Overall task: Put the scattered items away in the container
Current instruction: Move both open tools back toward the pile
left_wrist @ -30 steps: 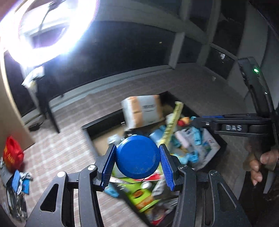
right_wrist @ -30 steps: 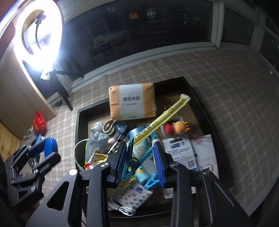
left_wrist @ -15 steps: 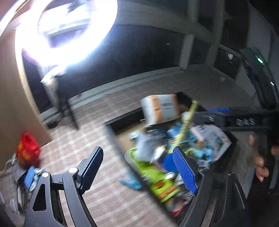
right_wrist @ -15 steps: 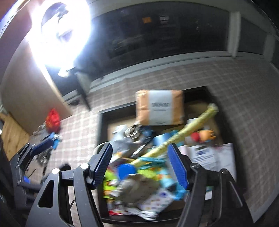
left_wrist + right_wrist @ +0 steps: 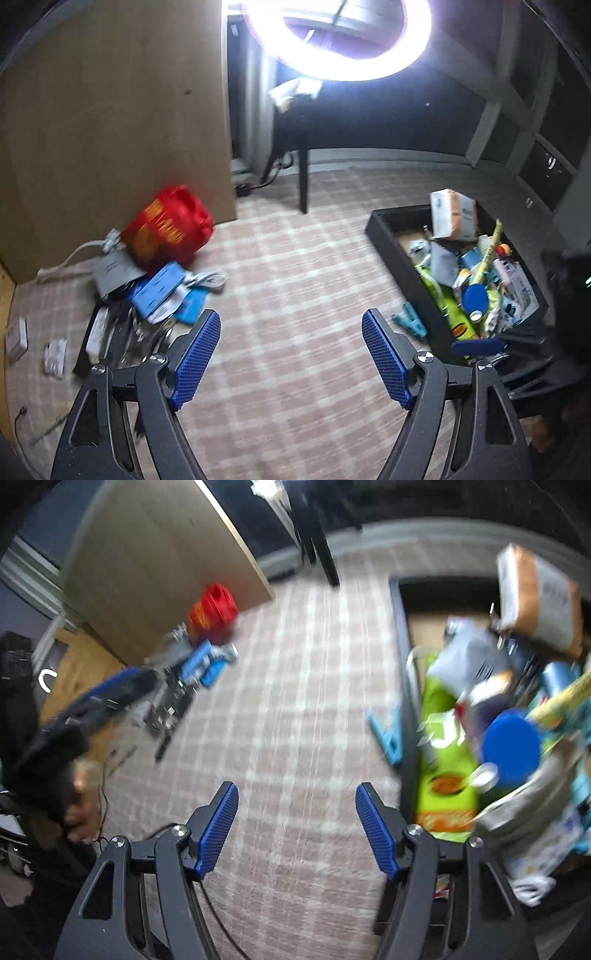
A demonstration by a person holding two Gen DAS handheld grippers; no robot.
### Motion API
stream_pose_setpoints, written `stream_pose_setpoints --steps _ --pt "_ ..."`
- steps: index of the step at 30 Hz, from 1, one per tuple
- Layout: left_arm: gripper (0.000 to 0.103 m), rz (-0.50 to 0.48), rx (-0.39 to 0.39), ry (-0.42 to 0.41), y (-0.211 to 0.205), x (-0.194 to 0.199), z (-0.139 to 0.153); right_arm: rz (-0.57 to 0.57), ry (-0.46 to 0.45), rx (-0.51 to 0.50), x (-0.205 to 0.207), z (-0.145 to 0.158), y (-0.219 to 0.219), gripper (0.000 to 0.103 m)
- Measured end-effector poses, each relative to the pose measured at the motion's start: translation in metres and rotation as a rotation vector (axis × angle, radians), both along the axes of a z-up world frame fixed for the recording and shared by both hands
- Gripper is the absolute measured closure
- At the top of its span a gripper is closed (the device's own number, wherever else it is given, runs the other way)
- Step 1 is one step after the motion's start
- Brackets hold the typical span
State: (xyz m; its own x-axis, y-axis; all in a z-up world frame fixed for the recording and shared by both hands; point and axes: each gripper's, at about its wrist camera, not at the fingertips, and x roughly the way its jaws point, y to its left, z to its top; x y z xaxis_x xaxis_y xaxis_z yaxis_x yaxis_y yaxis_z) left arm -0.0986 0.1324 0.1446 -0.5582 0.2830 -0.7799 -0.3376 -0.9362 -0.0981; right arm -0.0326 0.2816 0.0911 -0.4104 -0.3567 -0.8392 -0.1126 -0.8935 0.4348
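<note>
Step in hand, as judged: between placements, both claws empty and turned away from the container toward the remaining clutter.

Left gripper (image 5: 290, 354): jaws stood wide apart, nothing between them, only checked carpet (image 5: 295, 266) below. Right gripper (image 5: 297, 829): jaws likewise apart and empty.

The black container (image 5: 391, 240) sat on the carpet at right, already heaped: blue lid (image 5: 475, 298), green packet (image 5: 456, 317), orange-and-white parcel (image 5: 452, 214). Its long axis ran from near right toward the far window wall.

A teal clip (image 5: 408, 319) lay on the carpet just beside the container's near wall, outside it, long axis roughly along that wall.

The scattered pile (image 5: 155, 291) lay well apart at left, by the red bag (image 5: 168, 227) and wooden panel.

Next move probably calls for reaching the pile, or that stray clip, and closing on one item.
</note>
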Motion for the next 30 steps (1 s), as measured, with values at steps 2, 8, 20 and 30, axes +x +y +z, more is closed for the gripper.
stream_pose_setpoints --steps 2,8,20,30 --pt "0.026 0.009 0.005 -0.012 -0.008 0.003 -0.004 -0.009 -0.023 0.043 0.0 -0.01 -0.005 0.038" --pt "0.026 0.022 0.029 -0.033 -0.016 0.002 -0.013 -0.008 -0.054 0.152 -0.005 -0.019 -0.014 0.039" --pt "0.026 0.031 0.026 -0.058 -0.023 0.002 -0.023 -0.076 -0.121 0.227 -0.007 -0.028 0.021 0.088" --pt "0.026 0.047 0.002 -0.111 -0.041 0.007 -0.048 -0.013 -0.117 0.212 -0.018 -0.025 0.02 0.071"
